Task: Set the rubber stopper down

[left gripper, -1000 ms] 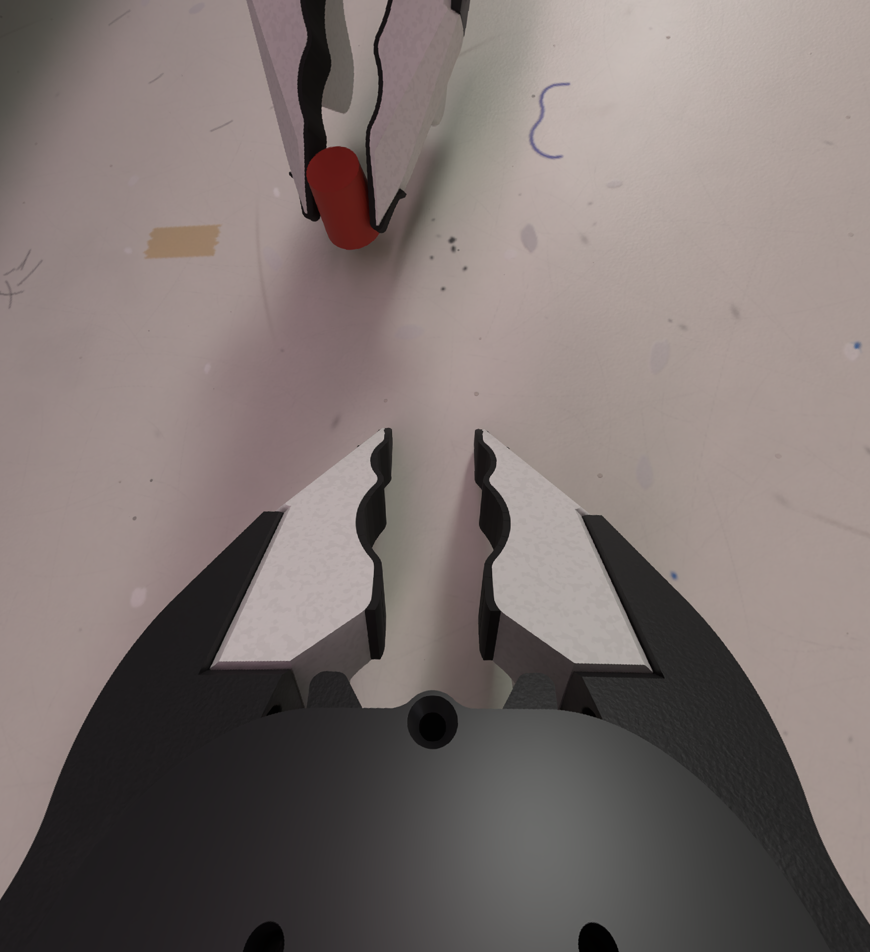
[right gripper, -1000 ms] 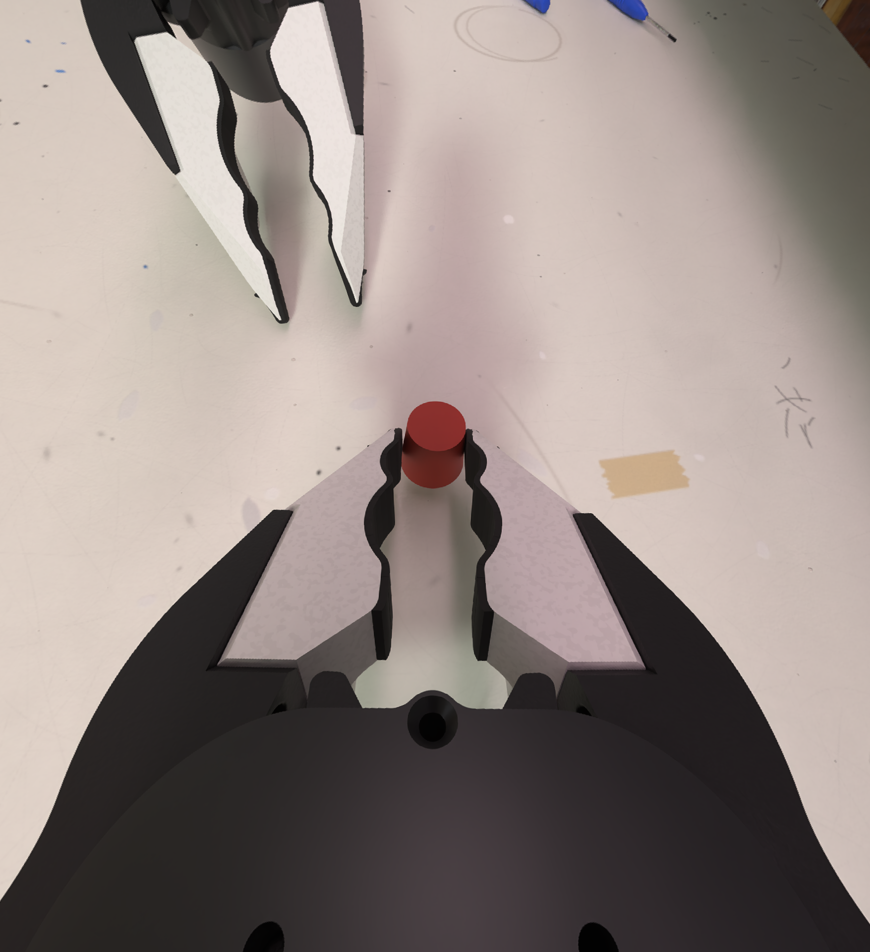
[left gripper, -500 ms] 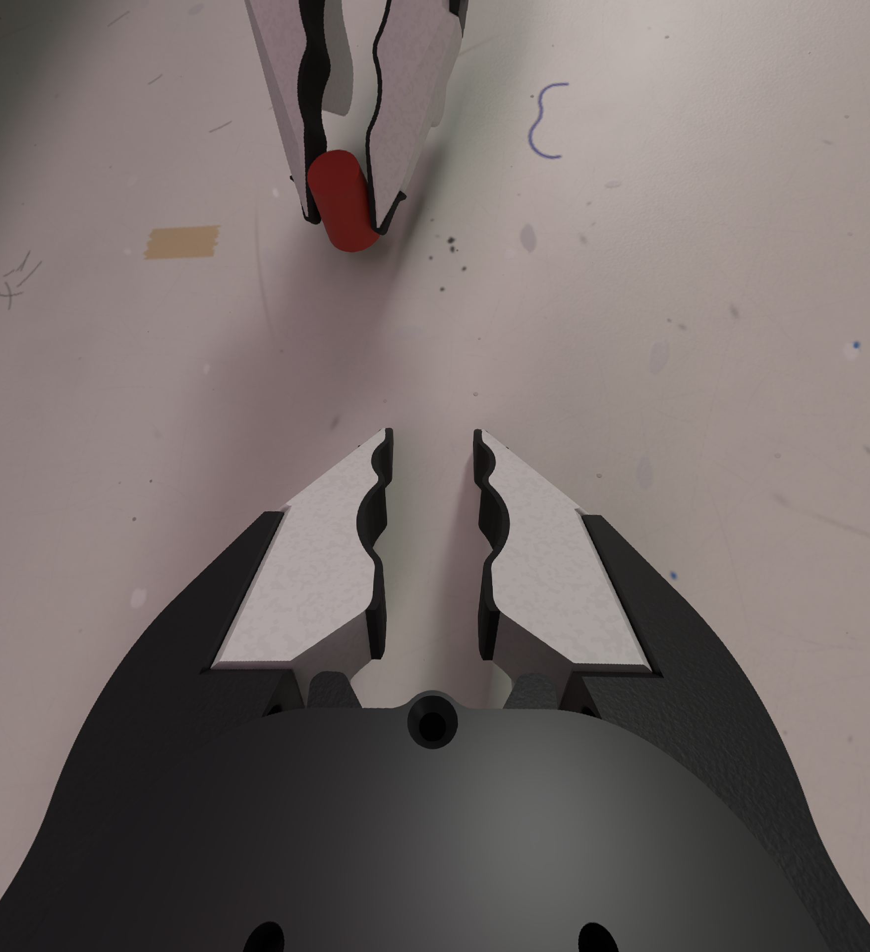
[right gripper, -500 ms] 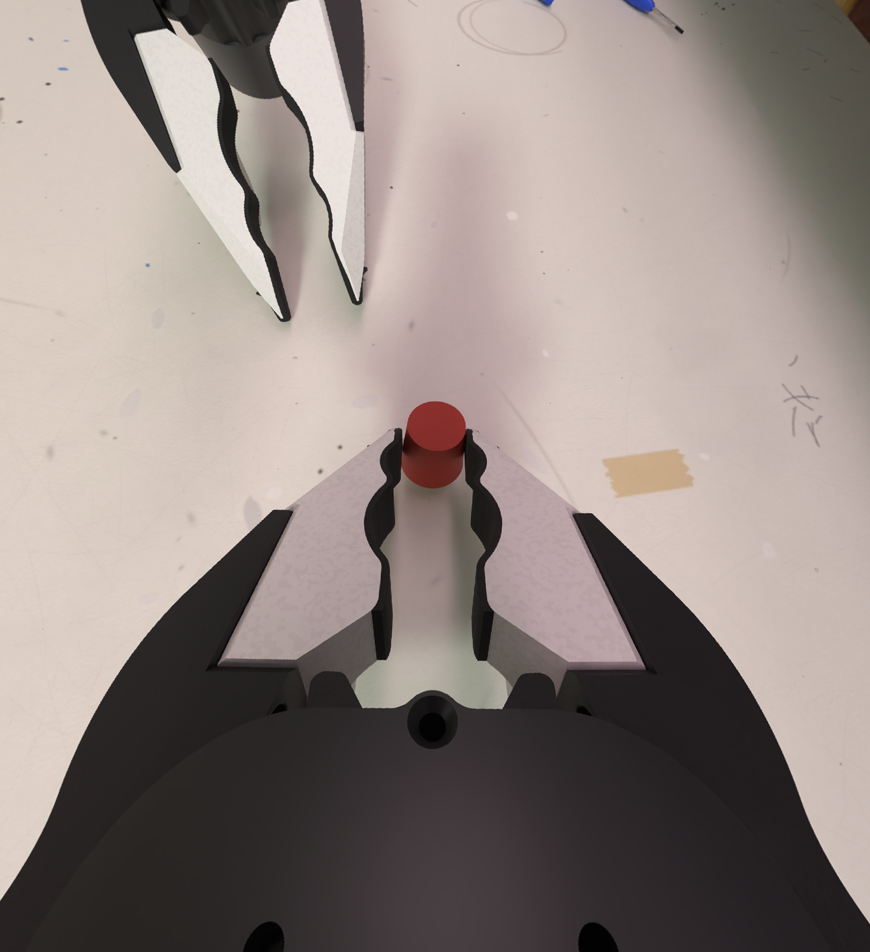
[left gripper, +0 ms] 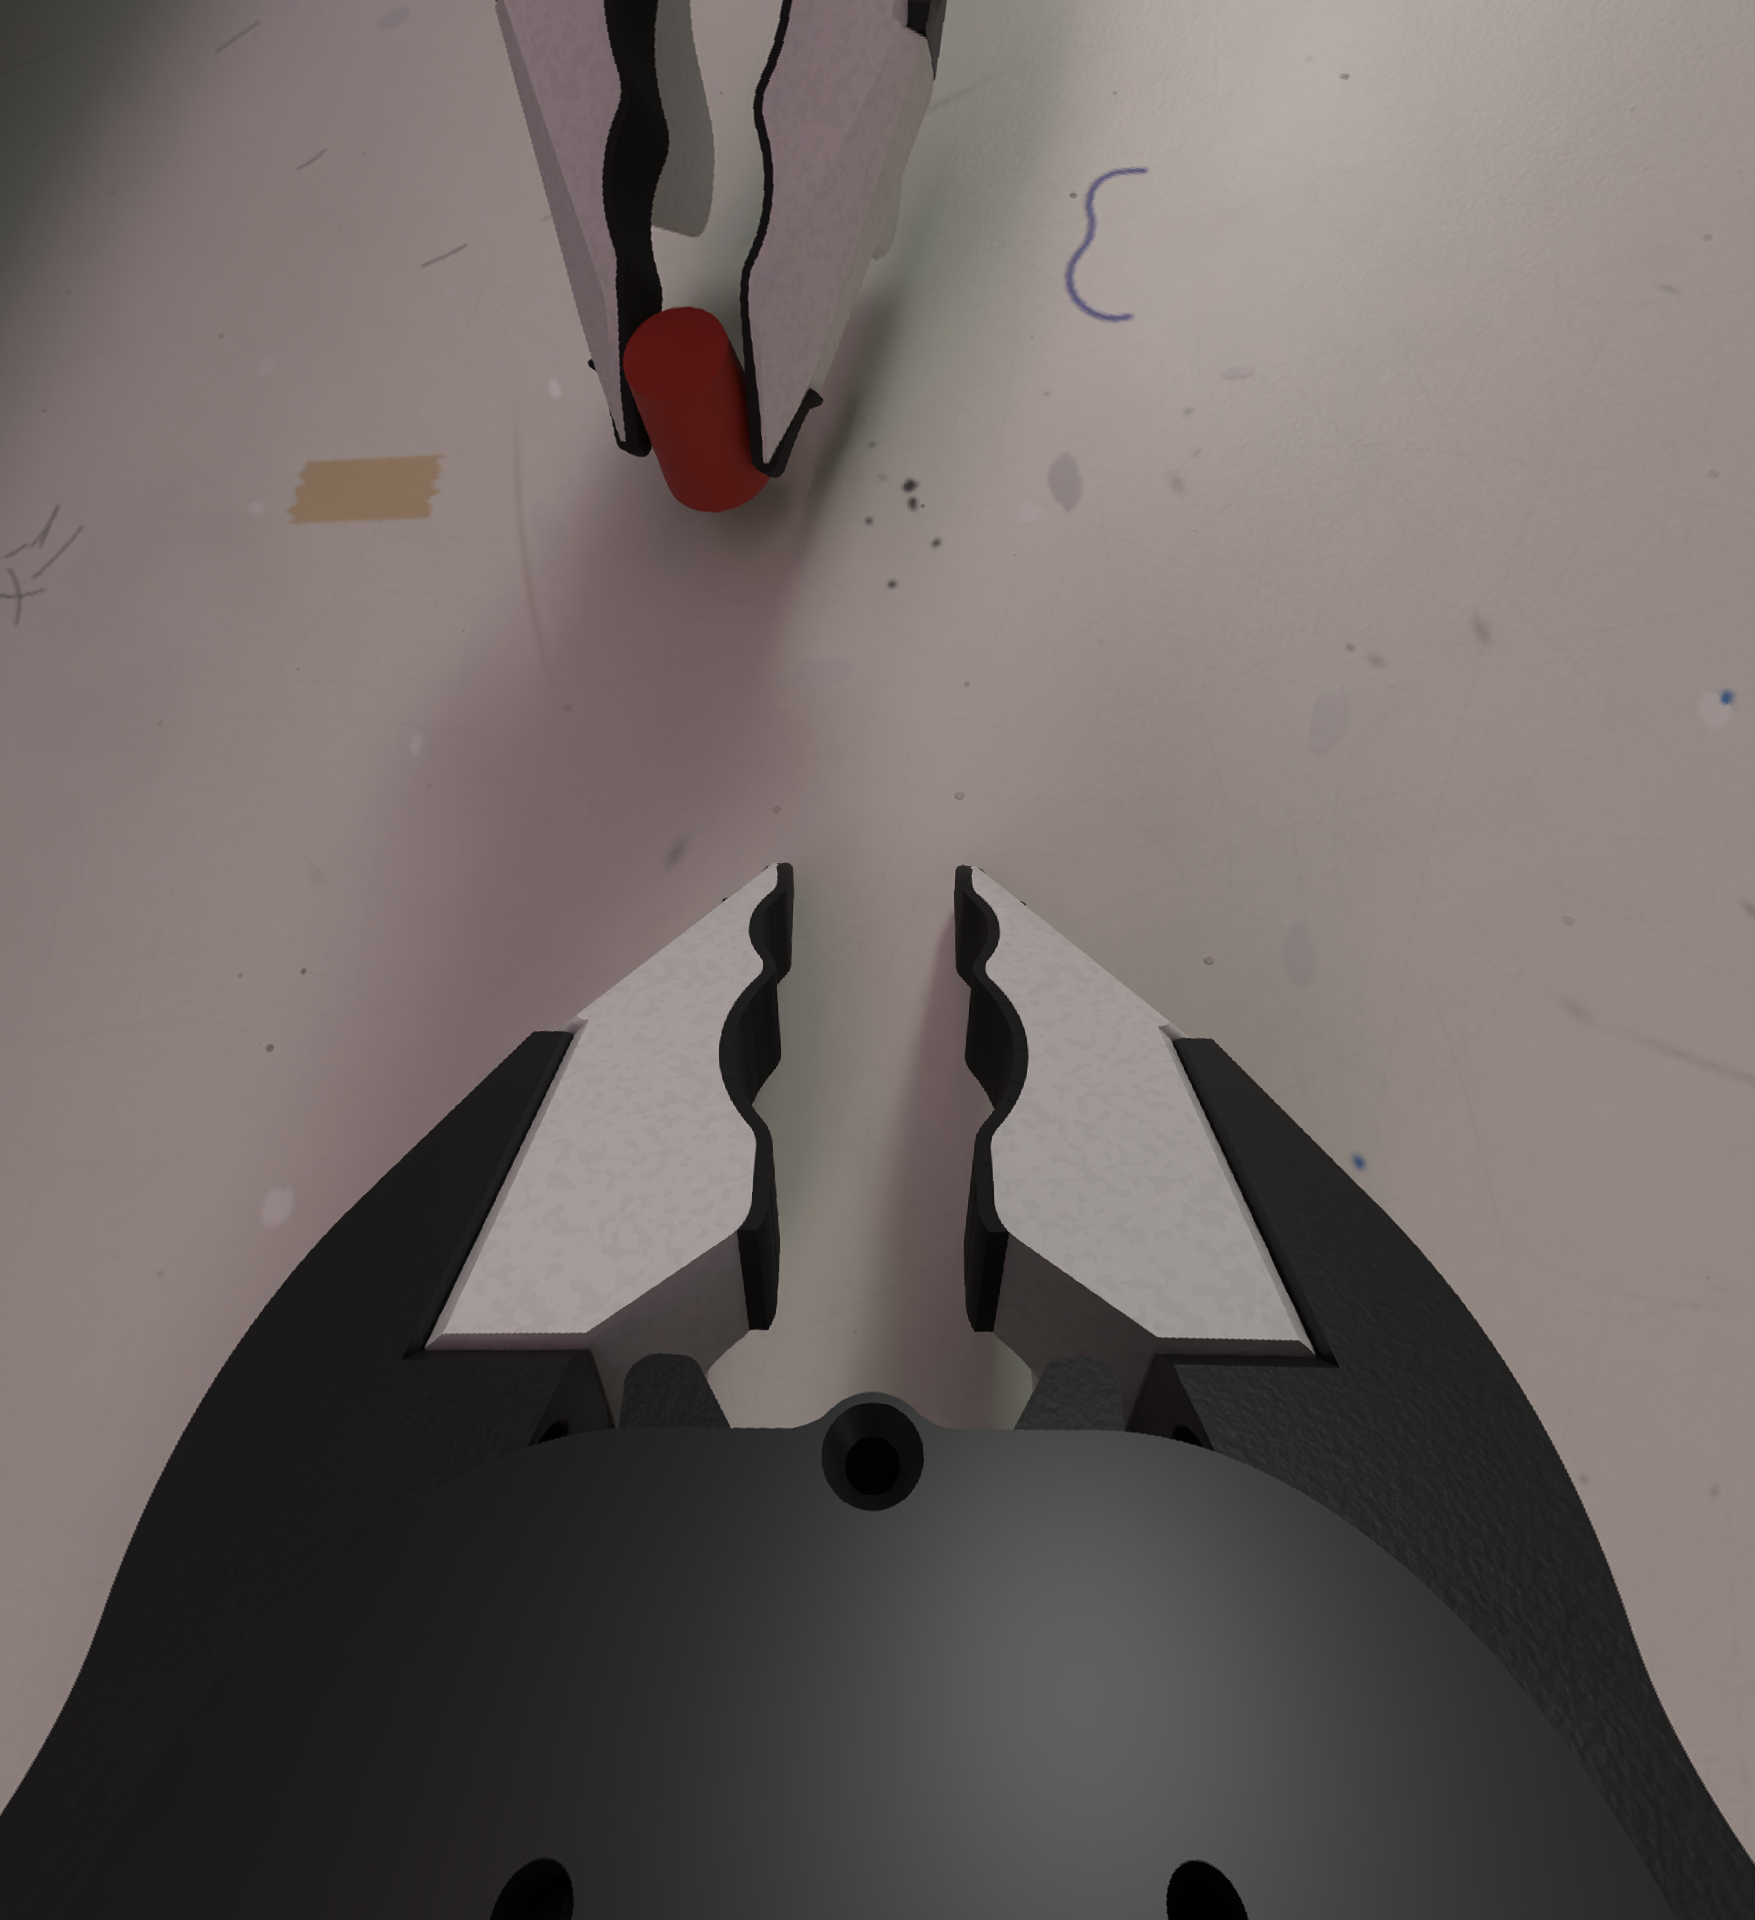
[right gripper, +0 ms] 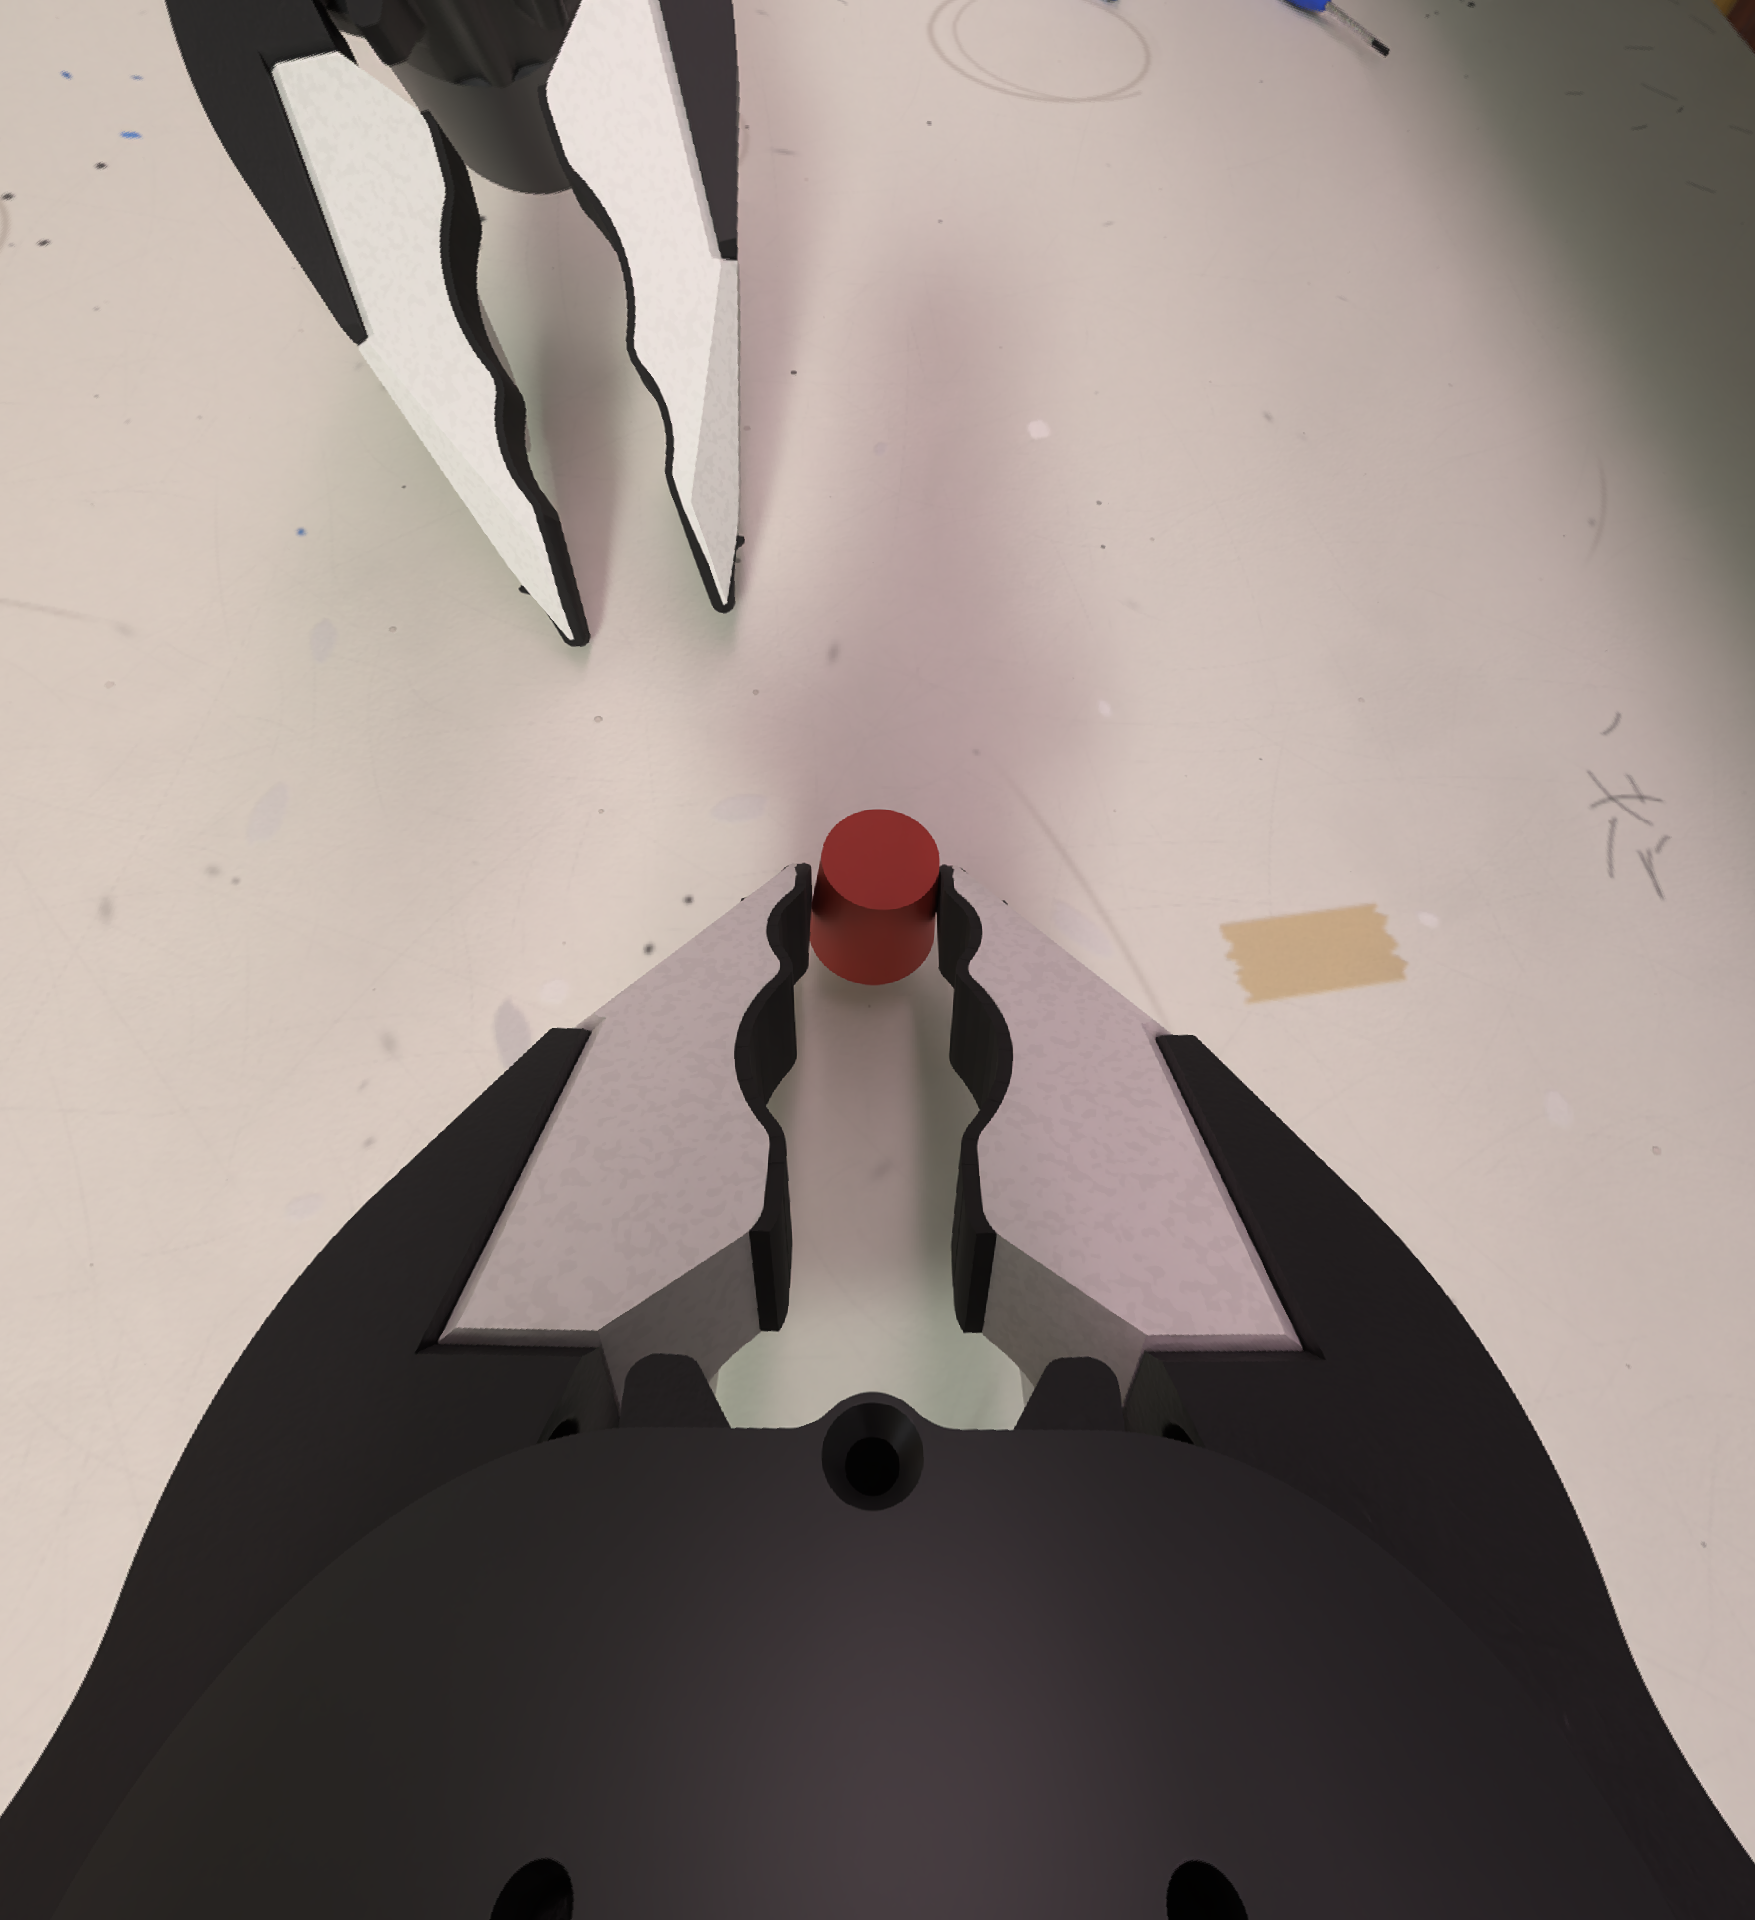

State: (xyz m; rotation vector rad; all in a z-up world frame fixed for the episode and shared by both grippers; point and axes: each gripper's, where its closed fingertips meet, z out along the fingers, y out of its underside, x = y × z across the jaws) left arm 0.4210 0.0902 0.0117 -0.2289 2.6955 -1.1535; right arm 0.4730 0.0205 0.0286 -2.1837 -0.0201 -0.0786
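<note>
The red rubber stopper (right gripper: 873, 899) is a short cylinder held between the tips of my right gripper (right gripper: 874, 883), which is shut on it close to the table. In the left wrist view the stopper (left gripper: 696, 416) shows far ahead between the right gripper's fingertips (left gripper: 712, 442), its lower end at or near the tabletop. My left gripper (left gripper: 874, 883) is open and empty, low over the table. It also shows in the right wrist view (right gripper: 649, 618), ahead and to the left of the stopper, apart from it.
The pale tabletop (right gripper: 1268, 520) is scuffed and speckled. A strip of tan tape (right gripper: 1309, 951) lies right of the stopper; it also shows in the left wrist view (left gripper: 366, 488). Blue pens (right gripper: 1330, 16) lie at the far edge. A blue pen mark (left gripper: 1101, 244) is on the table.
The right gripper with the stopper has sunk slightly toward the table. The left gripper has barely moved and stays open.
</note>
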